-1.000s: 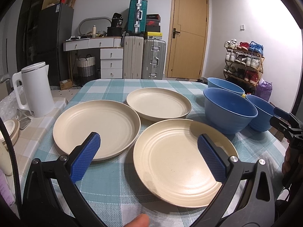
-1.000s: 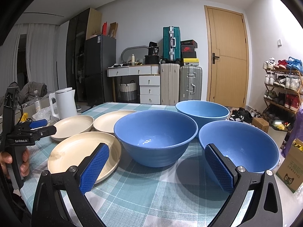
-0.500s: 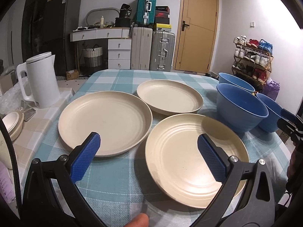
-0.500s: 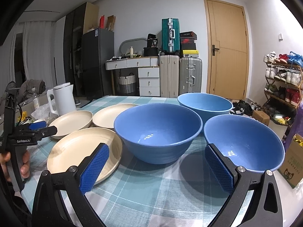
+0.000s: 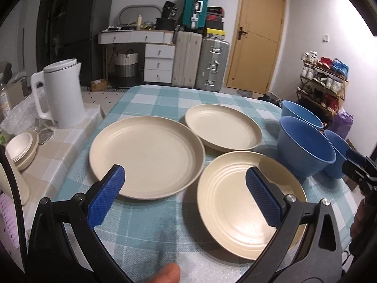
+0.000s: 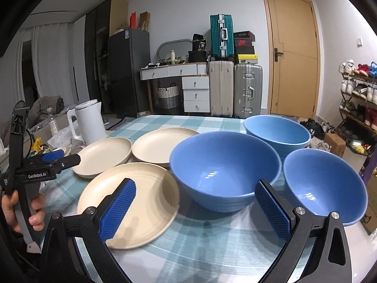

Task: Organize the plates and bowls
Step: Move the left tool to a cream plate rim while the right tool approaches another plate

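Note:
Three cream plates lie apart on the checked tablecloth: a near ribbed plate (image 5: 245,200) (image 6: 132,200), a left plate (image 5: 146,155) (image 6: 103,155) and a far plate (image 5: 222,125) (image 6: 162,146). Three blue bowls stand to their right: a big middle bowl (image 5: 304,148) (image 6: 223,172), a far bowl (image 5: 299,113) (image 6: 278,129) and a near-right bowl (image 5: 335,155) (image 6: 325,184). My left gripper (image 5: 186,195) is open and empty, above the table's front edge between the left and near plates. My right gripper (image 6: 195,210) is open and empty in front of the big bowl.
A white kettle (image 5: 61,94) (image 6: 87,120) stands on a side counter at the left, with small cream bowls (image 5: 21,148) near it. Suitcases, drawers and a door are behind the table. A shoe rack (image 5: 322,80) is at the right.
My left gripper has turned and shifted left, so the plates and bowls slid right in its view. My right gripper has moved closer to the big blue bowl. Both stay open.

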Demonstrator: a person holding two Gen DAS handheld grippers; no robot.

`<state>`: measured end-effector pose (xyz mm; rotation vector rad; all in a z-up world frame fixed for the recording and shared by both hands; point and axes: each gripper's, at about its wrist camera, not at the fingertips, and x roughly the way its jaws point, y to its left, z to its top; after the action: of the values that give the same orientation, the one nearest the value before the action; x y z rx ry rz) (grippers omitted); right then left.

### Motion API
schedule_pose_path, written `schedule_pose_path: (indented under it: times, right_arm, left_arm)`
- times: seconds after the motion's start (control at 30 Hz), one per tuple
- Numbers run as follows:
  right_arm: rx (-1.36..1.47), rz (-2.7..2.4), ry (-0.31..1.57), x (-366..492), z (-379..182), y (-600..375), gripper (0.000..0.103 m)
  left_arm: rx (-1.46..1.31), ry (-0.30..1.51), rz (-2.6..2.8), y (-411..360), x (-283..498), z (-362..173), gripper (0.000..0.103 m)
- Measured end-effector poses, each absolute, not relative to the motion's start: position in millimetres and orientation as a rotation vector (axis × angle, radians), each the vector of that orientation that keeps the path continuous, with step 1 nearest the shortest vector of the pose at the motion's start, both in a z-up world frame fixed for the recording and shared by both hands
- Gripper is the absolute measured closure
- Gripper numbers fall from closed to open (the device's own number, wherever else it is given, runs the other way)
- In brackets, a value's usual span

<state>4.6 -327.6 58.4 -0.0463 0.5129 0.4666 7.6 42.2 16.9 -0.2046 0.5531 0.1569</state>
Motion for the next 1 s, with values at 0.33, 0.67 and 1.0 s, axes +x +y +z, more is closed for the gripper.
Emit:
schedule_pose_path:
  times: [0.33,0.67,1.0]
  right_arm:
    - [-0.03,0.502,0.549,17.9,73.8,-293.0,0.0]
    - [-0.074,0.558,0.556,34.5,89.0,-242.8,0.0]
    - [-0.095,0.598,0.59,57.0,90.0,-199.8,0.0]
  left_arm:
    - [-0.209,0.595,0.271,75.0,9.3,28.2,0.001]
    - [-0.235,0.617,0.345,111.2,16.1,36.7,0.001]
    - [-0.249,0.65,0.372,130.5,40.8,38.8,0.001]
